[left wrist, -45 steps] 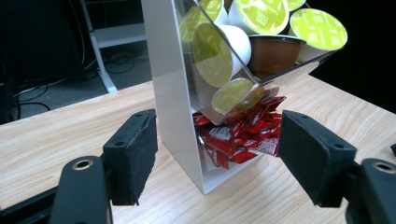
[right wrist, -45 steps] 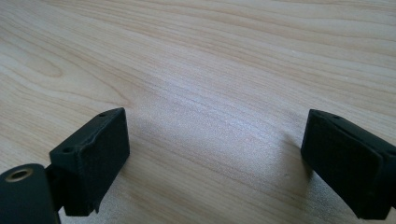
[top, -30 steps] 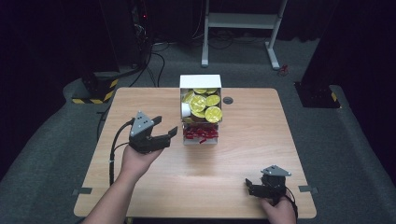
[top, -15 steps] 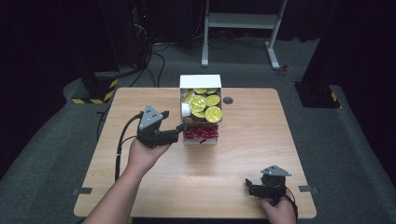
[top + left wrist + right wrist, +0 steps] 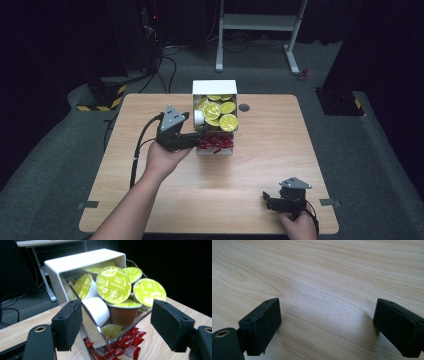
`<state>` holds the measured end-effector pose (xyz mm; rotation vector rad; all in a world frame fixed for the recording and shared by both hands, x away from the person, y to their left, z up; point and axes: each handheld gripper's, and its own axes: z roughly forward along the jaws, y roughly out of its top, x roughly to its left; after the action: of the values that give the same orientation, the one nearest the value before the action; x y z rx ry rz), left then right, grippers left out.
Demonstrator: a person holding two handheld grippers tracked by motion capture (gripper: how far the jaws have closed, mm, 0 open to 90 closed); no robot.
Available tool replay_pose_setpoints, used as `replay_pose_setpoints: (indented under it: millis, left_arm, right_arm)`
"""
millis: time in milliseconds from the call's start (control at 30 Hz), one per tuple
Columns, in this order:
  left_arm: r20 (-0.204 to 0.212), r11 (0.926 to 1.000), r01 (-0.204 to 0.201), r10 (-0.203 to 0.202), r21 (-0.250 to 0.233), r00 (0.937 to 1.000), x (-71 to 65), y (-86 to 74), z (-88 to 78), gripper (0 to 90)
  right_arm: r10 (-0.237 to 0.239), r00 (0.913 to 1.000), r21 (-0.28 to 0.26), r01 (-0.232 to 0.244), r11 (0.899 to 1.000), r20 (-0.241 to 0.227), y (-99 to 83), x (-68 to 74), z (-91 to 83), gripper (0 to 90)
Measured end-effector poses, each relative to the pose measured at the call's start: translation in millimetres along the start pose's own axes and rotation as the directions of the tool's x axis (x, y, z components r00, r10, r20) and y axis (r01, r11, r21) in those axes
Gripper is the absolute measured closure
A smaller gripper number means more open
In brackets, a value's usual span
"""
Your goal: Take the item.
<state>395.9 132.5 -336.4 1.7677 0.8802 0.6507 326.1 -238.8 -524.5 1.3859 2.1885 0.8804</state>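
Pods (image 5: 113, 285) light, lids thin | hold white pod (image 5: 96, 310) by sides | left claw (image 5: 125, 325) open, opening wider, nothing held | right claw (image 5: 327, 327) open

You are looking down on a light wooden tabletop (image 5: 215, 195) that is sitting on grey carpet (image 5: 60, 165). A small dark round cap (image 5: 244, 107) is lying in the tabletop near its far edge. Beyond that edge, a white frame (image 5: 260, 22) with two feet is standing on the carpet. Black cables (image 5: 165, 60) are trailing across the floor at the far left, near a block with yellow and black stripes (image 5: 102, 95). A second dark block (image 5: 340, 102) is sitting at the far right. Something small and red (image 5: 303, 75) is lying by the frame's right foot.
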Motion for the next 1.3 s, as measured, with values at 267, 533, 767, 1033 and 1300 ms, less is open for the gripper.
replay_pose_setpoints:
  millis: [267,533,767,1033,1300]
  left_arm:
    - [-0.007,0.9999,-0.013,0.013,0.005,0.9999,-3.9,9.7,11.2,25.5]
    - [-0.01,1.0,-0.009,0.009,0.004,0.9999,-5.5,12.0,18.9,25.9]
    - [-0.017,0.9999,-0.01,0.01,0.012,0.9998,-6.7,14.9,25.9,25.2]
    - [-0.035,0.9993,-0.007,0.008,0.037,0.9994,-6.1,18.3,40.2,24.5]
    - [-0.048,0.9989,-0.015,0.018,0.045,0.9987,-10.3,24.3,52.3,24.3]
  right_arm:
    - [0.0,1.0,-0.001,0.0,1.0,-0.001,0.0,-0.1,0.0,7.8]
    - [-0.001,1.0,0.0,0.001,1.0,-0.002,-0.1,-0.2,-0.1,7.9]
    - [-0.001,1.0,0.0,0.001,1.0,-0.002,-0.1,-0.2,-0.1,7.9]
    - [-0.005,1.0,-0.001,0.005,1.0,-0.002,-0.2,-0.5,-0.1,7.9]
    - [-0.007,1.0,-0.002,0.007,1.0,-0.003,-0.5,-0.8,-0.4,8.0]
